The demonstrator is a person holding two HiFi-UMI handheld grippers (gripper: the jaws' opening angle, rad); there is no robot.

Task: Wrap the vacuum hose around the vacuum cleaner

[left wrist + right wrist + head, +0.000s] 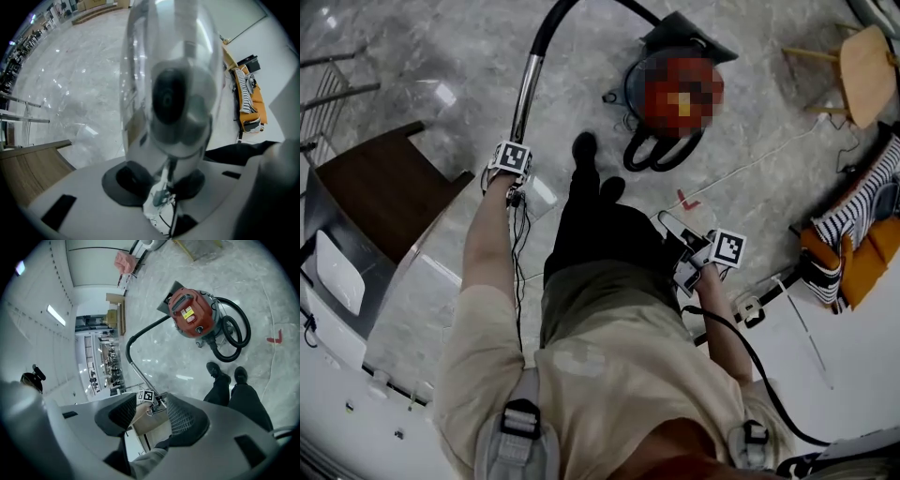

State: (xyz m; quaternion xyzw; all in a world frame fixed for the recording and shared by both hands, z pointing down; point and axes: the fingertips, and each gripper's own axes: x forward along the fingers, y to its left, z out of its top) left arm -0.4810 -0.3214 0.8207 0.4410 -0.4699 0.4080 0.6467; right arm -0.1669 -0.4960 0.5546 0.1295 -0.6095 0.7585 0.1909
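This looks like a big open-plan office or showroom hall. Polished marble floor (750,112) spreads ahead of the right gripper (151,406). Far beyond its jaws runs a long, strip-lit aisle (96,366) lined with rows of furniture. A red tape mark (275,337) and an orange lounge seat (862,262) lie to its right.
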